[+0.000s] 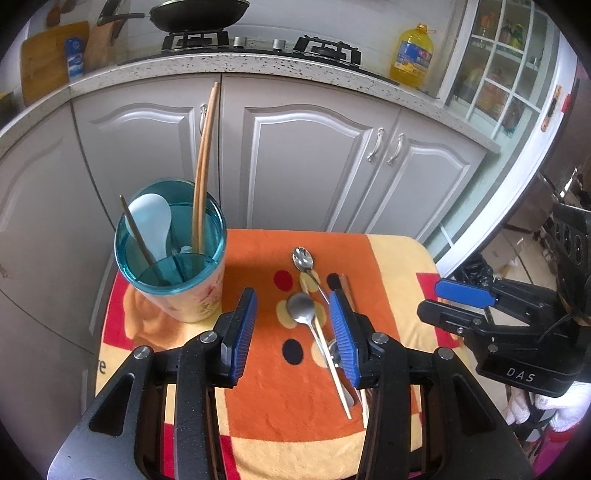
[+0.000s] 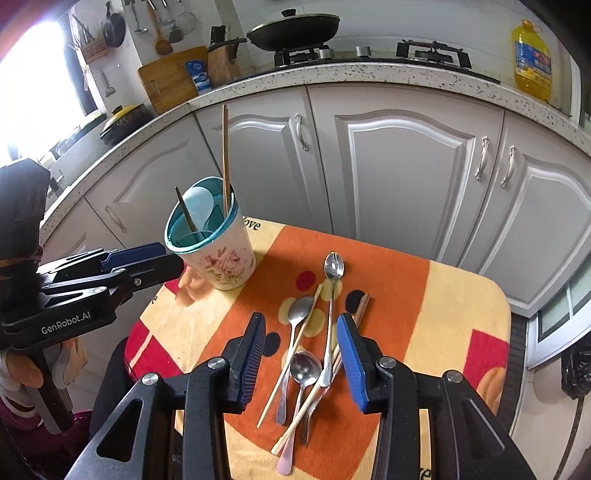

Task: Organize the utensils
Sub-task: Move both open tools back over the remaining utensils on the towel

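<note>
Orange cloth (image 2: 399,295): a towel patterned in orange, cream and red is covering the small table in front of the grey cabinet doors (image 2: 406,177).
Cup (image 2: 221,254): a flowered cup with a teal rim is standing upright near the far left corner of the cloth.
Cup contents: a pair of wooden chopsticks (image 1: 202,173), one darker stick (image 1: 137,236) and a pale blue rice paddle (image 1: 153,225) are leaning inside the cup, rising above its rim.
Loose utensils: three metal spoons are lying on the cloth, crossing one another; a long spoon (image 2: 330,306) is reaching farthest toward the cabinets, a second spoon (image 2: 295,332) is lying to its left, and a third spoon (image 2: 303,380) is sitting nearer the camera.
Loose chopsticks (image 2: 291,354): light wooden sticks are lying across the spoons, touching them.
Pink handle (image 2: 286,461): its end is showing at the near edge of the pile.
Left gripper (image 1: 293,332): its blue pads are standing apart with nothing pressed between them, hovering over the cloth just right of the cup.
Right gripper (image 2: 301,354): its jaws are also standing apart, gripping nothing, hanging above the pile of spoons and sticks.
Background: a black pan (image 2: 293,27) is sitting on the stove, and a yellow oil bottle (image 2: 532,61) is standing on the counter.
</note>
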